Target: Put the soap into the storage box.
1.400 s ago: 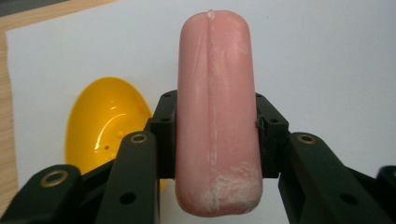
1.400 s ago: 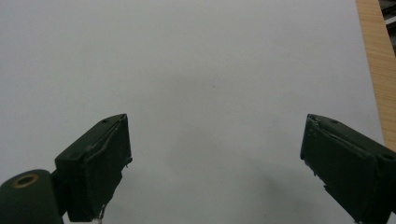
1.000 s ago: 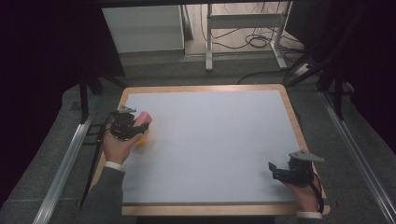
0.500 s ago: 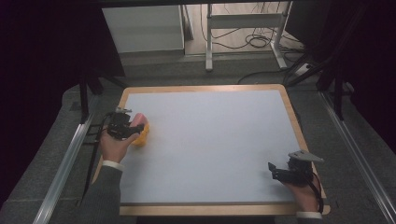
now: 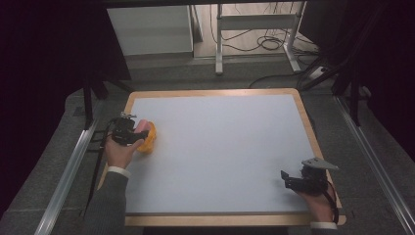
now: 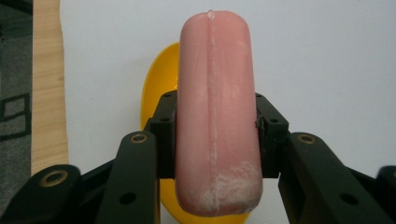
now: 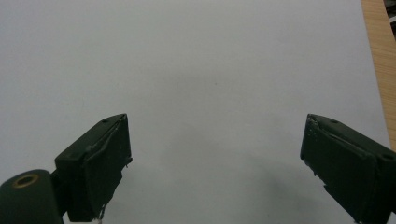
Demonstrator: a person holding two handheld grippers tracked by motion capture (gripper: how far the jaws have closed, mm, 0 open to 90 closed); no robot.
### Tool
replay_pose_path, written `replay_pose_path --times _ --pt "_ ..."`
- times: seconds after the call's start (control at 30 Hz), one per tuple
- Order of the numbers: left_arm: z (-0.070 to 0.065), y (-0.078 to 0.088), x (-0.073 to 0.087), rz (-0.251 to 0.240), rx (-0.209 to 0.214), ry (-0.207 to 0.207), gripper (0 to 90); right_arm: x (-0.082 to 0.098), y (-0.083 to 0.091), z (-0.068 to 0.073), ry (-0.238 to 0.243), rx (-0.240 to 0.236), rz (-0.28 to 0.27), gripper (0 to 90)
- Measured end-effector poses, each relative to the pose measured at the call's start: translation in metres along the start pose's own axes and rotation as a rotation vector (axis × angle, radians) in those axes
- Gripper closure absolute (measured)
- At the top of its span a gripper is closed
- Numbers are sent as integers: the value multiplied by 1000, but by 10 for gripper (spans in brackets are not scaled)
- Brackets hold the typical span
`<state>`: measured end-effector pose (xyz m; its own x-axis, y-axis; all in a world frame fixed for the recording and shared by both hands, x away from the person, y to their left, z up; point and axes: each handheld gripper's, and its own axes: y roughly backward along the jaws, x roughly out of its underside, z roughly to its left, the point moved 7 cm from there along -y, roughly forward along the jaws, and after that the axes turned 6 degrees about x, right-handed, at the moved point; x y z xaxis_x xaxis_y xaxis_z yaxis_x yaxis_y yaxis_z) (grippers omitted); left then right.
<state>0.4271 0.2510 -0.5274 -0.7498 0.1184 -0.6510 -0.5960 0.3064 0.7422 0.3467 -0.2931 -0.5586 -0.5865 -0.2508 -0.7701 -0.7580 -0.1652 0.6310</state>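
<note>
A pink sausage (image 6: 215, 112) is clamped between the jaws of my left gripper (image 6: 215, 135), its long side pointing away from the camera. Under it lies a yellow dish (image 6: 159, 84) on the white board. From above, the left gripper (image 5: 131, 133) sits at the board's left edge with the sausage (image 5: 141, 126) over the yellow dish (image 5: 148, 139). My right gripper (image 7: 215, 158) is open with nothing between its jaws, above bare white surface. In the high view the right gripper (image 5: 288, 180) rests near the board's front right corner.
The white board (image 5: 220, 147) has a wooden rim (image 5: 306, 117) and sits on a grey carpeted surface with metal rails (image 5: 63, 176) on both sides. Table legs and cables (image 5: 264, 44) lie beyond the far edge.
The left hand has shifted slightly toward the board's left edge with the sausage, which now sits over the yellow dish. The right gripper has stayed put.
</note>
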Motion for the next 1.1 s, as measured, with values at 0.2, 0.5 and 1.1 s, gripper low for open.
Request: replay_pose_path --times 0.2,0.5,1.1 --pt "4 -12 4 21 -2 17 603 0 0 1 2 2 1 82" --pt "2 -21 8 45 2 15 602 1 -2 3 8 -1 7 81" --pt "-24 20 4 -78 87 -57 224 0 -1 2 10 6 2 82"
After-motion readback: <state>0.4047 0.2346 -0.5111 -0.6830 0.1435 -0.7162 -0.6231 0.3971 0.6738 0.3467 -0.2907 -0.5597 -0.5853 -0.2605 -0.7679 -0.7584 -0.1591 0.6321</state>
